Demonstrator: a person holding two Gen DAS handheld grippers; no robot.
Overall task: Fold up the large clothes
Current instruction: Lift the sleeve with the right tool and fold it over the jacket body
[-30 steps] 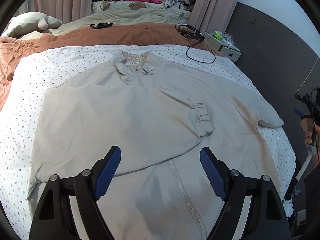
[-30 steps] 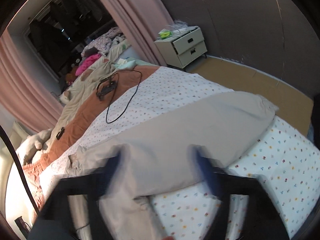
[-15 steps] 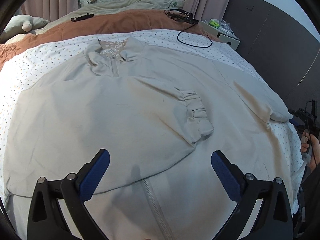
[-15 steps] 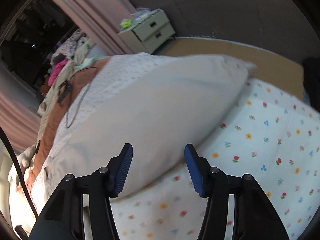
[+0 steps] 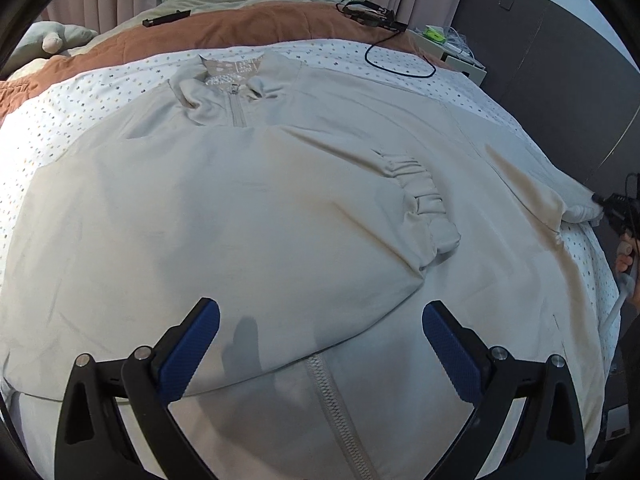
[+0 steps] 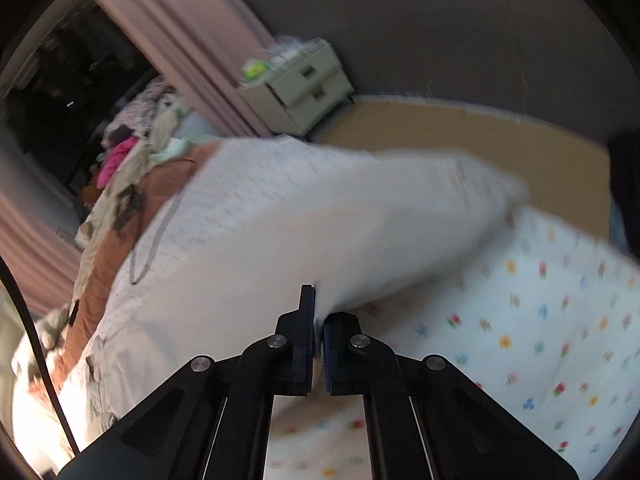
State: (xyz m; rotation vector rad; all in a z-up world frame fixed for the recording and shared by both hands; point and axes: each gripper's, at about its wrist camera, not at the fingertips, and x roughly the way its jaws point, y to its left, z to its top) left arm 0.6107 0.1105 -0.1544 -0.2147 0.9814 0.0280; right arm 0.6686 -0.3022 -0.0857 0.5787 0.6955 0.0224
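A large pale grey zip jacket (image 5: 280,208) lies front up on the flower-print bed sheet (image 5: 80,96). Its one sleeve is folded across the chest, with the gathered cuff (image 5: 428,216) right of centre. The other sleeve (image 5: 532,176) stretches to the bed's right edge. My left gripper (image 5: 320,332) is open and empty above the jacket's lower front, near the zip (image 5: 332,392). My right gripper (image 6: 318,316) is shut on the edge of that right sleeve (image 6: 360,232); it also shows in the left wrist view (image 5: 612,204).
A brown blanket (image 5: 240,28) and a black cable (image 5: 396,68) lie at the head of the bed. A white drawer unit (image 6: 304,84) stands by the dark wall, past brown floor (image 6: 480,140). Piled clothes (image 6: 120,152) lie beyond.
My right gripper moved onto the sleeve's edge and closed from open to shut on it. My left gripper lowered closer over the jacket and stayed open.
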